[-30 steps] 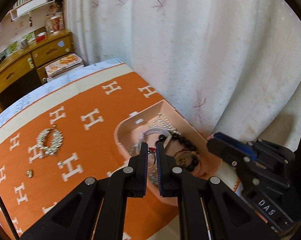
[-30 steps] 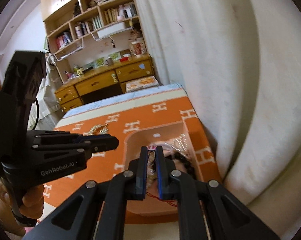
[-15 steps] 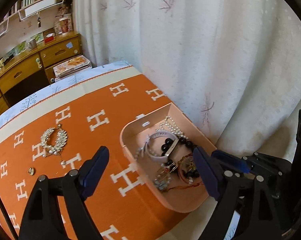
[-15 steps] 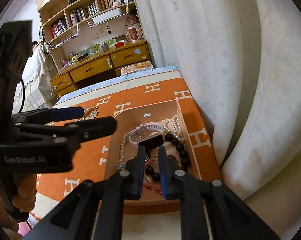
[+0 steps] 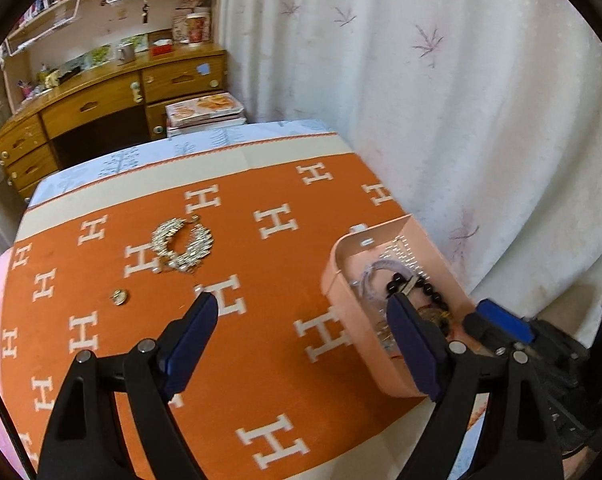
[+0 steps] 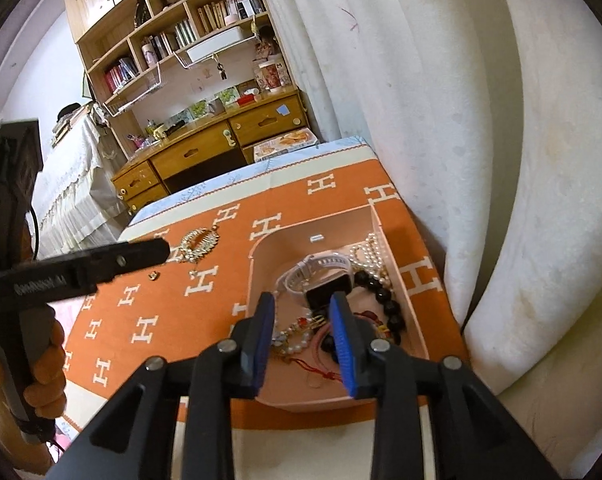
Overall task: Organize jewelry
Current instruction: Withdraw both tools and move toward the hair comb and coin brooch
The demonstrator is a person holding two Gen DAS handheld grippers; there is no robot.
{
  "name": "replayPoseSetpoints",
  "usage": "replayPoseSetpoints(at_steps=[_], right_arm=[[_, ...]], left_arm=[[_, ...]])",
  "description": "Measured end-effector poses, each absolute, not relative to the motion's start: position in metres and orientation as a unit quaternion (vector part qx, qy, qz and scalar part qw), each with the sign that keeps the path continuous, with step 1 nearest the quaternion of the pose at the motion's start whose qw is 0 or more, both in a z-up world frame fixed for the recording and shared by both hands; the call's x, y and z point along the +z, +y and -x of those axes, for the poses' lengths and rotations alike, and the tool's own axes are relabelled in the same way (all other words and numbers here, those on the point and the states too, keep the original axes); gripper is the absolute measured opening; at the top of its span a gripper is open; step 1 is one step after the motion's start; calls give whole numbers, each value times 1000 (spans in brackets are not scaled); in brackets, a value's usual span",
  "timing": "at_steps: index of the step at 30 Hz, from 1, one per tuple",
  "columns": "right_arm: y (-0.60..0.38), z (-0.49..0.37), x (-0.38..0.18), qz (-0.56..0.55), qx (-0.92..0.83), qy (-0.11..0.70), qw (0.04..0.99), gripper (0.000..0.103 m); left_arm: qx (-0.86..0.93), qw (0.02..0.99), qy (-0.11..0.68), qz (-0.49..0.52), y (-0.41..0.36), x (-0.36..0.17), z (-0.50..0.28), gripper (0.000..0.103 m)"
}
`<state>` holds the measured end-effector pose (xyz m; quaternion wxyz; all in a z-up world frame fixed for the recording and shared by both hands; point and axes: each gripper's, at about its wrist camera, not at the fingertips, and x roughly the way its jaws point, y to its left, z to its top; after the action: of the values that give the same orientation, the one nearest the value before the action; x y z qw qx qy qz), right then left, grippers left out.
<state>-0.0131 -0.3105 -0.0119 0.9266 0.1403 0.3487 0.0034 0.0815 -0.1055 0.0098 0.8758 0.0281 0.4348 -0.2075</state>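
Observation:
A pink tray (image 5: 343, 300) (image 6: 405, 276) sits at the right edge of the orange cloth (image 5: 261, 264). It holds a white watch (image 6: 321, 268), a pearl string (image 6: 371, 256), black beads (image 6: 389, 304) and other jewelry. A silver necklace (image 5: 183, 244) (image 6: 199, 242) and a small gold piece (image 5: 119, 297) (image 6: 153, 275) lie on the cloth to the left. My left gripper (image 5: 301, 300) is open wide and empty above the cloth beside the tray. My right gripper (image 6: 303, 300) is partly open and empty over the tray's near half.
A white curtain (image 5: 461, 100) hangs close behind the tray. A wooden desk (image 5: 101, 100) with shelves (image 6: 173, 32) stands beyond the far end of the cloth. Books (image 5: 205, 110) lie beside the desk.
My left gripper opened from shut to wide open and swung left, off the tray. My right gripper opened from shut to partly open over the tray.

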Motion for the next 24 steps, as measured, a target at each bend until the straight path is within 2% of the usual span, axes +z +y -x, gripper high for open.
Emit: replayPoseSetpoints(at_steps=[13, 24], right_arm=[[-285, 7, 2, -123, 18, 346, 930, 29], [-262, -42, 51, -138, 63, 367, 918, 29]], left_arm=[[-181, 891, 406, -87, -96, 8, -57, 85], [-112, 898, 420, -62, 4, 52, -100, 85]])
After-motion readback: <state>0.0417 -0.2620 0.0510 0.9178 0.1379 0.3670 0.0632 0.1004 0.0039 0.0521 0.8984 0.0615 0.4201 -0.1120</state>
